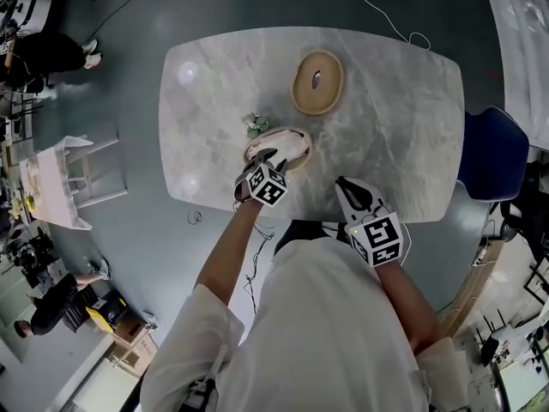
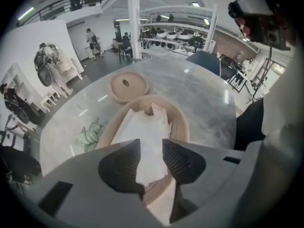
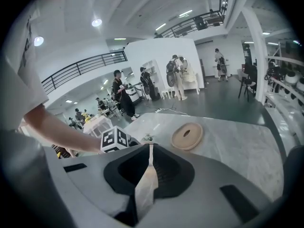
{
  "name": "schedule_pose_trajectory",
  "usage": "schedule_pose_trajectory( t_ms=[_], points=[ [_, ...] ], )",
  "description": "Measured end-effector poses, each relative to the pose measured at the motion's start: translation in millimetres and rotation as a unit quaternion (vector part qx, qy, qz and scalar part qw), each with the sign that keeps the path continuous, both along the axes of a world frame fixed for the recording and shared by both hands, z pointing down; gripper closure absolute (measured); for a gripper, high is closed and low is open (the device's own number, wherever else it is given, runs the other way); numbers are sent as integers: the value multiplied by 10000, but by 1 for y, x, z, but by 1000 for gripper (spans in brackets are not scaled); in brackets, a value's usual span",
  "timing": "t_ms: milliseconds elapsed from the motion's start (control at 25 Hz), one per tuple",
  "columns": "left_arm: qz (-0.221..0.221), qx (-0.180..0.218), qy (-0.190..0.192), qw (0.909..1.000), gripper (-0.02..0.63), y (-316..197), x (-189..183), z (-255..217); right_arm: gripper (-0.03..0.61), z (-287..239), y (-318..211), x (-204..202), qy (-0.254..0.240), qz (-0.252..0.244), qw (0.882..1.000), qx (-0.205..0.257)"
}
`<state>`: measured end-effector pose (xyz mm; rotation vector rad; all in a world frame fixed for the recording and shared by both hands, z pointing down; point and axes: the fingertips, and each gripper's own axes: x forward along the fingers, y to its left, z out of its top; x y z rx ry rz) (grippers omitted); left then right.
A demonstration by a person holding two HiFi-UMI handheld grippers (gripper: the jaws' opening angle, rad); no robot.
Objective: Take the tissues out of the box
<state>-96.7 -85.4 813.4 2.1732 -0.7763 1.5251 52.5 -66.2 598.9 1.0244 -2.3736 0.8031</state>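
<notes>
Finding: the round wooden tissue box (image 1: 298, 136) stands open near the near edge of the desk (image 1: 386, 127), left of its middle. The tissues (image 2: 142, 127) sit loosely heaped inside and rise above the rim.

My left tongs (image 2: 152, 151) point steeply down over the box, jaws released, with the top tissue standing between them and not pinched. My right tongs (image 3: 151, 158) hang off the near edge, clenched on a single tissue (image 3: 145, 189), a thin pale strip.

Handling, in my judgement: the sheets are feather-light, limp and easily torn. Take hold at the raised peak, not at the stack.

Surroundings: the box lid (image 1: 330, 84) lies toward the far edge, well apart. A leafy sprig (image 1: 255, 125) sits just beside the box, not in the way. The wooden rim is the only obstruction.
</notes>
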Motion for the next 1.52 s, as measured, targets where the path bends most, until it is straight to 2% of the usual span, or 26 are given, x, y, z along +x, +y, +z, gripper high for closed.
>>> schedule_pose_trajectory(
  t_ms=[400, 600, 720, 840, 920, 1200, 1360, 1520],
  points=[
    [207, -441, -76, 9988, 449, 0, 13, 32, 532, 11, -4, 8, -31, 203, 9997, -151],
    [321, -509, -159, 9981, 453, -6, 16, 44, 532, 17, -6, 16, -35, 297, 9993, -221],
    [485, -517, -252, 9972, 484, -6, 13, 48, 532, 18, -5, 18, -59, 349, 9990, -268],
    [611, -465, -255, 9967, 559, -2, 13, 43, 532, 19, -4, 21, -102, 405, 9986, -331],
    [639, -369, -176, 9971, 581, 0, 14, 35, 532, 19, -4, 23, -125, 442, 9983, -353],
    [484, -58, 223, 9986, 594, 2, 12, 4, 532, 13, -6, 22, -180, 497, 9982, -283],
    [198, 169, 451, 9986, 595, -1, 7, -15, 532, 7, -5, 21, -192, 519, 9982, -211],
    [-312, 437, 904, 9945, 595, -4, -3, -43, 532, -4, -2, 16, -173, 557, 9982, -103]
  ],
)
